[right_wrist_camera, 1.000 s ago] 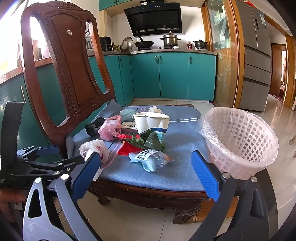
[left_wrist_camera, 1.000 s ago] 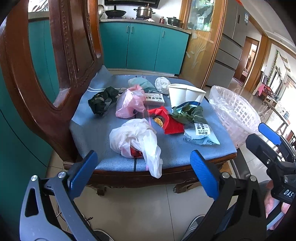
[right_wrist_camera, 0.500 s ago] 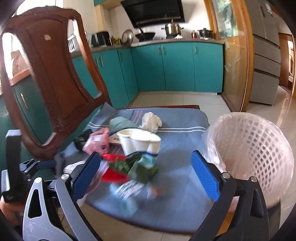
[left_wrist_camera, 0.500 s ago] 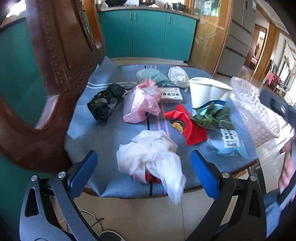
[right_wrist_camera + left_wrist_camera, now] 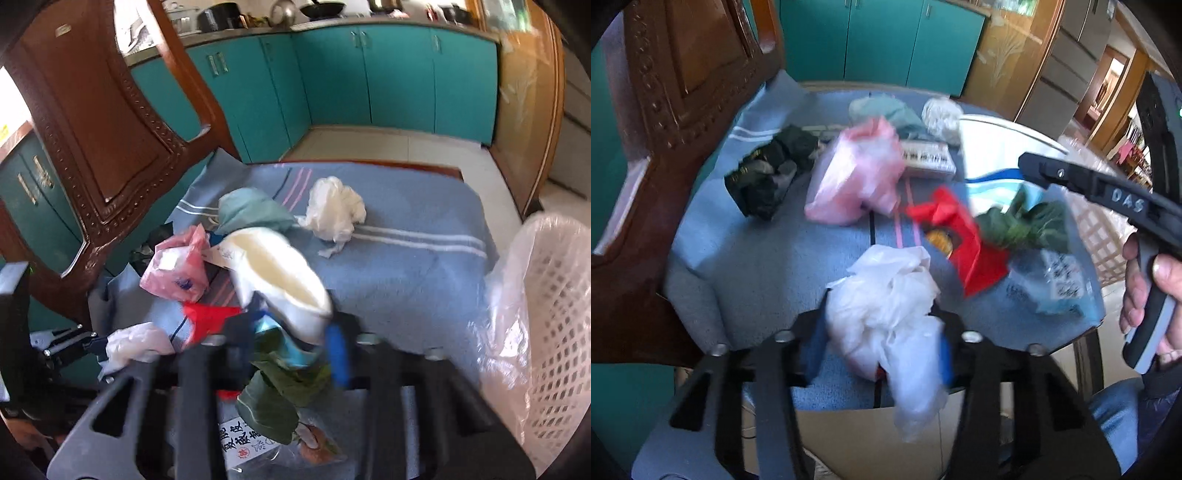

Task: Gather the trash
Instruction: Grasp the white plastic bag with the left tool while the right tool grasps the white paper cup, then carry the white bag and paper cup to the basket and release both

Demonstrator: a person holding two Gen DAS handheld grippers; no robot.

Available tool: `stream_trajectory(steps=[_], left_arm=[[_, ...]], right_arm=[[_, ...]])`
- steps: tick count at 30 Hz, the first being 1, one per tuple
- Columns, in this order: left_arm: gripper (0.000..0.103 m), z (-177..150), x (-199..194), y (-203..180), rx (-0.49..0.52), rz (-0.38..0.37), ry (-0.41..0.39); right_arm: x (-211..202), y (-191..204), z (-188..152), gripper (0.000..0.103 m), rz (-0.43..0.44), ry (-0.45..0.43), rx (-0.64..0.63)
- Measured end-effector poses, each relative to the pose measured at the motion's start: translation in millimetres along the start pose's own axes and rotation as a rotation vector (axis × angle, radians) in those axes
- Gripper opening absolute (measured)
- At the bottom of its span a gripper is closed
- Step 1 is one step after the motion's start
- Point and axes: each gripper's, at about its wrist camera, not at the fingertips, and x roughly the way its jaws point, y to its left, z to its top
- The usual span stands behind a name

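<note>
Trash lies scattered on a blue striped cloth [image 5: 406, 258] that covers the seat of a carved wooden chair [image 5: 92, 122]. Left gripper [image 5: 882, 343]: jaws closing, with a crumpled white plastic bag [image 5: 890, 306] between the blue pads at the near edge of the seat; whether the pads already press on it cannot be told through the blur. Right gripper [image 5: 291, 347]: jaws closing around the lower part of a white paper cup [image 5: 280, 273], which is tilted with its open mouth toward the camera; the blur hides whether the pads touch it. Just below the cup: green leaves [image 5: 280, 387] lying on a clear printed wrapper [image 5: 255, 443]. Left of the cup: a red wrapper [image 5: 207, 317] and a pink plastic bag [image 5: 177, 269]. Behind the cup: a teal crumpled item [image 5: 251, 210] and a white wad [image 5: 336, 210], the latter apart from the rest on the bare cloth. In the left wrist view, a black crumpled bag [image 5: 768, 177] sits near the chair back, and a small printed box [image 5: 927, 158] lies beside the pink bag. A white mesh basket [image 5: 554, 332] lined with clear plastic stands at the seat's right edge. Teal cabinets [image 5: 369, 74] line the background.
</note>
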Motion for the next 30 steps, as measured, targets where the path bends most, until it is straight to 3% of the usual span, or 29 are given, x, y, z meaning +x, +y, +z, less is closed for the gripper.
stream_trajectory(steps=[4,10,13,20,30], left_arm=[[0.031,4,-20,3,-0.016,-0.023,-0.087],[0.029,0,-79,6,-0.045,-0.106,-0.313],[0.029,-7,-103,8,-0.047,-0.101,-0.396],[0.029,-12,-118,0,-0.045,-0.073,-0.459],[0.029,-16,-118,-1,-0.042,-0.080,-0.444]], right_arm=[[-25,7,3,0.018,-0.003,-0.095,-0.020],[-81,8,-6,0.017,-0.055,-0.243,0.008],[-116,17,-24,0.017,-0.075,-0.316,0.038],[-151,48,-77,0.017,-0.143,-0.379,0.017],[-145,48,-81,0.017,-0.145,-0.352,0.013]])
